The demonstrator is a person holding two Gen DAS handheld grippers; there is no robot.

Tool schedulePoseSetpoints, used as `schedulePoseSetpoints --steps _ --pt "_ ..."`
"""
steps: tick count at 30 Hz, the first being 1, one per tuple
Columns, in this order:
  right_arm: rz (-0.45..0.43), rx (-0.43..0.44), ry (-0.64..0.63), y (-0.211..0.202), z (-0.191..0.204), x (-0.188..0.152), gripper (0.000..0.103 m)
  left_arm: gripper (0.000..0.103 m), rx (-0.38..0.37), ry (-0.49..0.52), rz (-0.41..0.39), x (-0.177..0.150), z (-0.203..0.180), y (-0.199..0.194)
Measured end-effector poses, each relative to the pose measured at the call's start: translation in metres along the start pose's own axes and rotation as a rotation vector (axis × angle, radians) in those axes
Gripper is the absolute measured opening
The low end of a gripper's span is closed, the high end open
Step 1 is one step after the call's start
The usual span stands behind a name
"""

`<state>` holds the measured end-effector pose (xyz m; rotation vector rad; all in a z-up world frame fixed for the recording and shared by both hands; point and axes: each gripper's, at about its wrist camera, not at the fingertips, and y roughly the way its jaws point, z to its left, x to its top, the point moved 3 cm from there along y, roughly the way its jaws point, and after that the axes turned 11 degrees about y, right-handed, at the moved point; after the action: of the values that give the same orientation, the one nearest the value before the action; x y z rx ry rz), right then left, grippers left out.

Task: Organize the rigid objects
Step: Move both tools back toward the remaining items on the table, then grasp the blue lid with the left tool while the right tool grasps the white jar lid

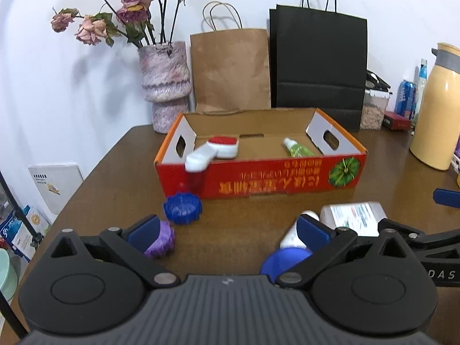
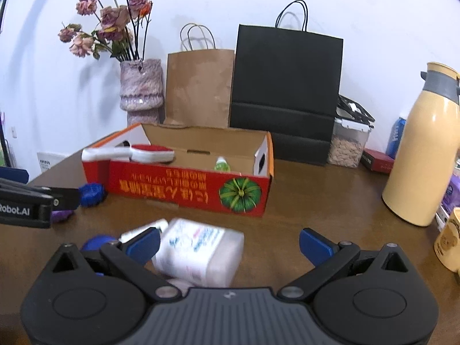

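Table [image 1: 258, 230] is crowded at the far edge with bags and a vase, so the box [image 1: 258, 178] sits mid-table, open top toward both grippers, likely the drop target. It already holds a brush [image 1: 214, 149], handle overhanging the near-left wall, and a green tube [image 1: 297, 149]. Loose in front: white bottle [image 2: 198, 247] near right, blue disc [image 1: 182, 204] touching the box wall, purple disc [image 1: 161, 240] near left. Left gripper [image 1: 228, 233] gapes wide, empty; right gripper [image 2: 230, 245] likewise spread, bottle beside its left finger, ungrasped. Bare wood lies between box and bottle.
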<state>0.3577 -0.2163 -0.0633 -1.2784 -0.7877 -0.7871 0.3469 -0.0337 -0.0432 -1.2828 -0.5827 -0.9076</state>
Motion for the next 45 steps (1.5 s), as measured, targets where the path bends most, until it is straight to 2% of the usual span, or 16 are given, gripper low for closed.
schedulePoseSetpoints --steps 10,18,27,31,35,42,45 --pt "0.053 -0.011 -0.044 -0.009 -0.002 -0.034 0.103 0.103 -0.010 -0.024 0.041 -0.031 -0.004 -0.001" --pt "0.060 -0.005 -0.062 -0.008 0.001 -0.044 0.101 0.103 0.007 -0.026 0.056 -0.045 0.000 -0.005" --pt "0.032 0.005 -0.087 -0.006 0.009 -0.046 0.089 0.103 -0.001 -0.052 0.050 -0.051 0.009 -0.005" --pt "0.017 0.005 -0.094 -0.007 0.010 -0.048 0.080 0.103 -0.003 -0.055 0.053 -0.052 0.010 -0.002" --pt "0.015 0.024 -0.088 -0.007 0.010 -0.049 0.066 0.103 -0.002 -0.058 0.061 -0.053 0.010 0.002" --pt "0.006 0.061 -0.074 -0.006 0.012 -0.048 0.062 0.103 -0.004 -0.059 0.072 -0.055 0.010 0.008" --pt "0.005 0.067 -0.086 -0.005 0.016 -0.049 0.048 0.103 -0.004 -0.055 0.073 -0.055 0.009 0.009"
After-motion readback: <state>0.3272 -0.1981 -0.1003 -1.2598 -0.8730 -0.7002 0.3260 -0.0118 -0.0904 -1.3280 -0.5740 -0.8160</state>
